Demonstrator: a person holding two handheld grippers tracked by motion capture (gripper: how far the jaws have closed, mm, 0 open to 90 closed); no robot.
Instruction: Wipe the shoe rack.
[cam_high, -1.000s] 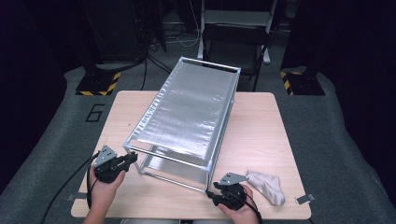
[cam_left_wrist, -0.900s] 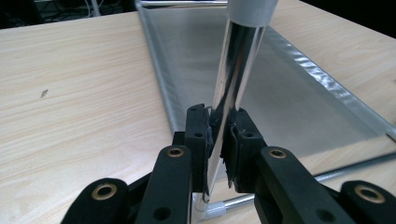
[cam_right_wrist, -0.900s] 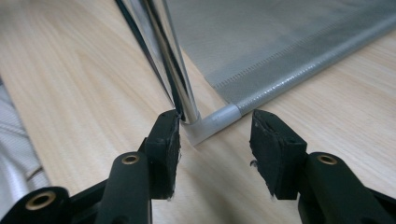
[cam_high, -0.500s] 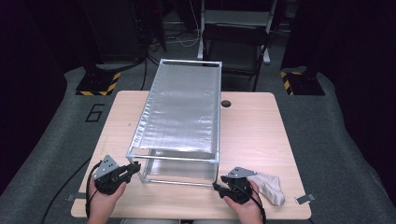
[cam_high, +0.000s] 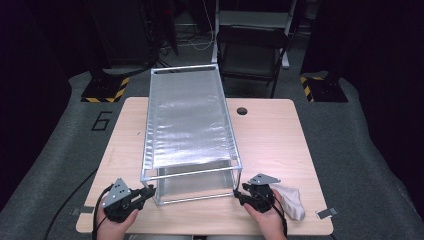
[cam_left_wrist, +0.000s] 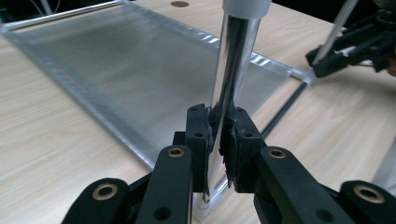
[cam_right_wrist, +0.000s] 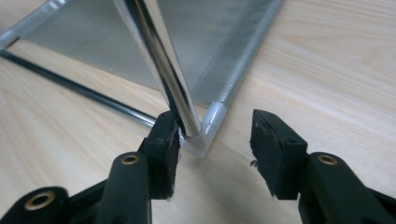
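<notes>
Since a second ago the silver two-tier wire-mesh shelf rack (cam_high: 187, 135) has swung round on the pale wooden table (cam_high: 280, 145): it lay skewed, its far end off to the right, and now it runs almost straight away from me, its near end between my two hands.

My left gripper (cam_left_wrist: 219, 140) is pressed tight on the rack's chrome near-left post (cam_left_wrist: 233, 65), low down, just above the foot. My right gripper (cam_right_wrist: 215, 140) stands spread about the near-right post (cam_right_wrist: 163, 70). One pad touches or nearly touches the chrome beside the white plastic corner foot (cam_right_wrist: 208, 128), though I can't quite tell which from this angle; the other pad (cam_right_wrist: 273, 149) is well clear. So the right side is nudging rather than gripping.

I judge I'm in the middle of squaring the rack up on the table. Next I would close the right gripper on its post so both near corners are held, then ease the rack evenly, keeping the feet from catching. The crumpled white cloth (cam_high: 292, 200) lies just beside my right hand (cam_high: 265, 215), clear of the rack.
</notes>
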